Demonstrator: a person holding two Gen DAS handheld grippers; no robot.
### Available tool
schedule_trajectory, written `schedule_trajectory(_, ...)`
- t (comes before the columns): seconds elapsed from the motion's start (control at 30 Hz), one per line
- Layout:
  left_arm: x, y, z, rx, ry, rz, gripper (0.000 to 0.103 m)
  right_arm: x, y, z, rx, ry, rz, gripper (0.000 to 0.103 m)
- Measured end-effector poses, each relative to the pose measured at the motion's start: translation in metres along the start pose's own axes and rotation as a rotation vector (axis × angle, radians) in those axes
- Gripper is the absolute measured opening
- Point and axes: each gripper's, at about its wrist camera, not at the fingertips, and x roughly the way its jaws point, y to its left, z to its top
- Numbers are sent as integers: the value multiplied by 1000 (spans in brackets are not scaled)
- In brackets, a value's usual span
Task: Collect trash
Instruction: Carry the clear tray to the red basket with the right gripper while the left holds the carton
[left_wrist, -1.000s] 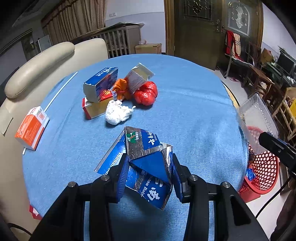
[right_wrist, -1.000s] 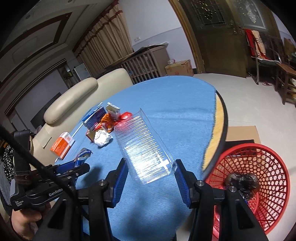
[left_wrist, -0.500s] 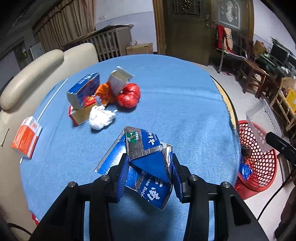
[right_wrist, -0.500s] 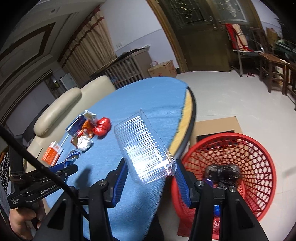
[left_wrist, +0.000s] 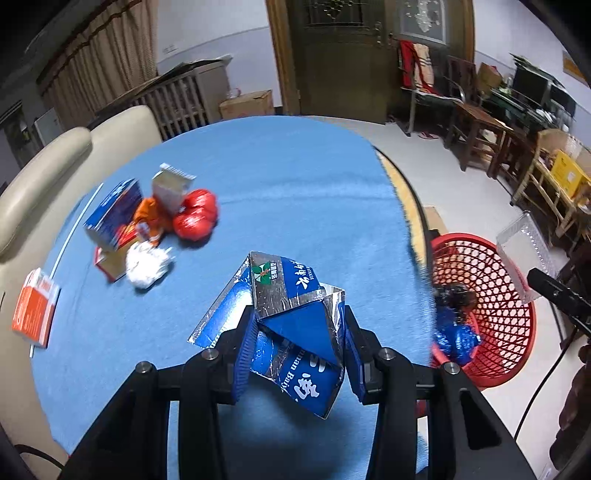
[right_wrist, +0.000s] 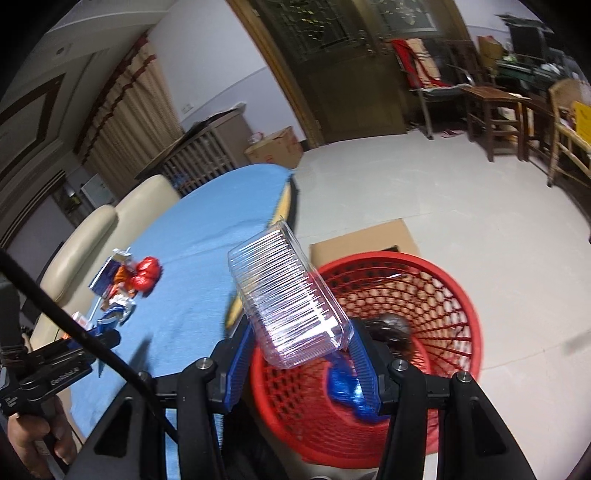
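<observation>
Clear, thin plastic box (right_wrist: 288, 295) clamped in my right gripper (right_wrist: 301, 363) over the red basket (right_wrist: 443, 295) feels light and crushable, while my left gripper (left_wrist: 295, 354) pinches a flattened blue carton (left_wrist: 295, 314) above the table (left_wrist: 295, 184).

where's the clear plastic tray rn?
Clamped in the right gripper, the clear plastic tray hangs over the near rim of the red basket, just off the blue table's edge.
</observation>
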Motion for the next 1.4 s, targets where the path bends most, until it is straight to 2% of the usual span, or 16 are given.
schedule_trajectory(0.33, -2, -38, 15, 70, -14, -28, 45, 2, -37, -4, 62, 18, -56, 53)
schedule_trajectory(1.27, -4, -87, 27, 150, -19, -57, 45, 7, -65, -8, 128, 36, -95, 55)
schedule_trajectory(1.37, -5, -93, 27, 159, -18, -65, 45, 9, -67, -7, 136, 49, -103, 59)
schedule_trajectory(1.4, -4, -95, 28, 162, -18, -67, 45, 11, -69, -7, 141, 60, -101, 72)
